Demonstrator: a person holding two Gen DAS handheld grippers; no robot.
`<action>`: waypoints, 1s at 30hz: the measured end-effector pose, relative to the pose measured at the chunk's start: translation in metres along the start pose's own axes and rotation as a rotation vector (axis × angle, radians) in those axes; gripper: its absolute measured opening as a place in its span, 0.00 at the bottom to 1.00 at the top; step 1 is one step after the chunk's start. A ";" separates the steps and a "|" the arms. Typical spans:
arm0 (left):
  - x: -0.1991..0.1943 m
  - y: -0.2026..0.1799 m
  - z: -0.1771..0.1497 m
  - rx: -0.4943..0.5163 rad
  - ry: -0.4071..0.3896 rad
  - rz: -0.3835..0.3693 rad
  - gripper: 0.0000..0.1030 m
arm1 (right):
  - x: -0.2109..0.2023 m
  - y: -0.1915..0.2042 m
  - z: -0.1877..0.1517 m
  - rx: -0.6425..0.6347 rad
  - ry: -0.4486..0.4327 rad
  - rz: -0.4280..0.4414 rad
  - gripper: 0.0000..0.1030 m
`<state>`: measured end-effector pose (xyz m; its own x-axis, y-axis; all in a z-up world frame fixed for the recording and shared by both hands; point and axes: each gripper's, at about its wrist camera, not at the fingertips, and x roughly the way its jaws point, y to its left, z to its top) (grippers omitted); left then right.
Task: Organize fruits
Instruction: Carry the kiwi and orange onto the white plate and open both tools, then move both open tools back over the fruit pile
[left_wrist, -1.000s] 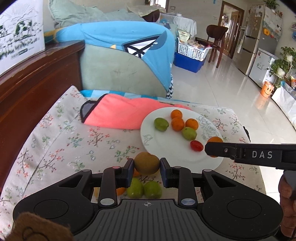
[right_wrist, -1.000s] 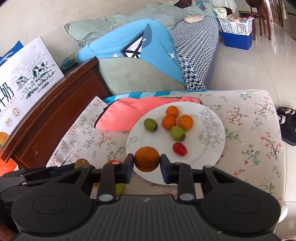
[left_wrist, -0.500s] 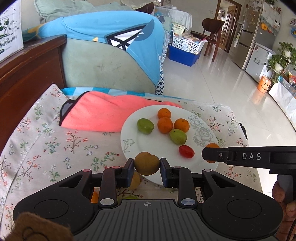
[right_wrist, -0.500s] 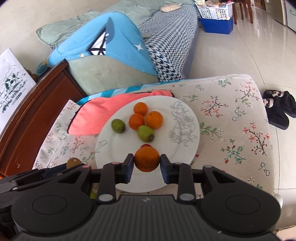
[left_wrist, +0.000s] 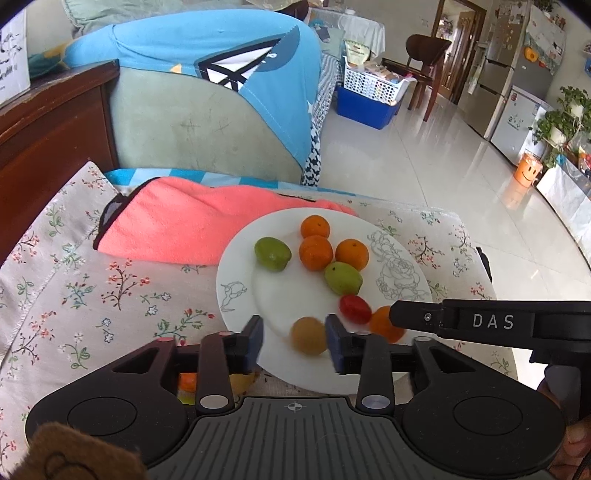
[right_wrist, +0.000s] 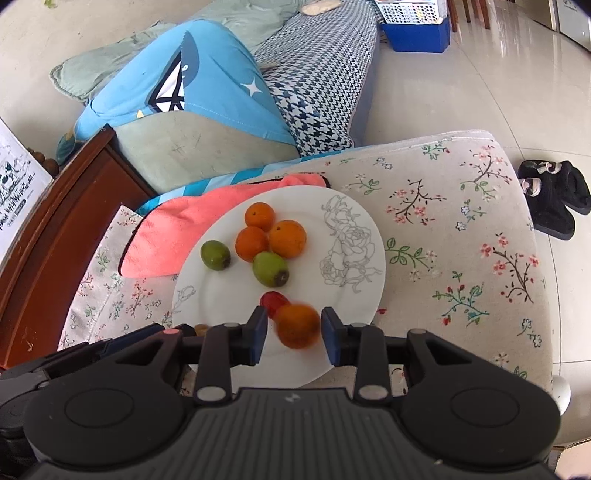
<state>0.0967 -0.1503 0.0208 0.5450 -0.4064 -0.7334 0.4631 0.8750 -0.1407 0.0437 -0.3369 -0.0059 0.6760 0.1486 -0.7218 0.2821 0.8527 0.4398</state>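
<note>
Both grippers have spread their jaws since 0.5 s ago, letting go of their fruit. From the left wrist, the left gripper (left_wrist: 294, 343) stands released, its brown fruit (left_wrist: 307, 335) blurred (probably dropping) over the white plate (left_wrist: 240, 266). From the right wrist, the right gripper (right_wrist: 293, 334) is likewise released around a blurred orange (right_wrist: 297, 325), beside the red fruit (right_wrist: 272, 301). 2 more pieces look delivered.

Bright daylight, glare on floor tiles (left_wrist: 424, 155), fisheye-warped dark corners, motion-blurred orange (right_wrist: 297, 325), soft shadows
</note>
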 end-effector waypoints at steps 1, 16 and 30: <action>-0.002 0.001 0.001 -0.007 -0.007 0.007 0.50 | -0.001 0.000 0.000 -0.001 -0.006 0.000 0.32; -0.024 0.037 0.015 -0.067 -0.016 0.110 0.64 | -0.010 0.018 -0.001 -0.058 -0.024 0.045 0.33; -0.050 0.071 0.010 -0.091 -0.013 0.151 0.68 | -0.010 0.051 -0.021 -0.186 0.011 0.114 0.33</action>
<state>0.1093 -0.0710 0.0537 0.6129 -0.2716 -0.7420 0.3108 0.9462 -0.0897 0.0367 -0.2847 0.0128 0.6884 0.2537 -0.6795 0.0730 0.9078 0.4129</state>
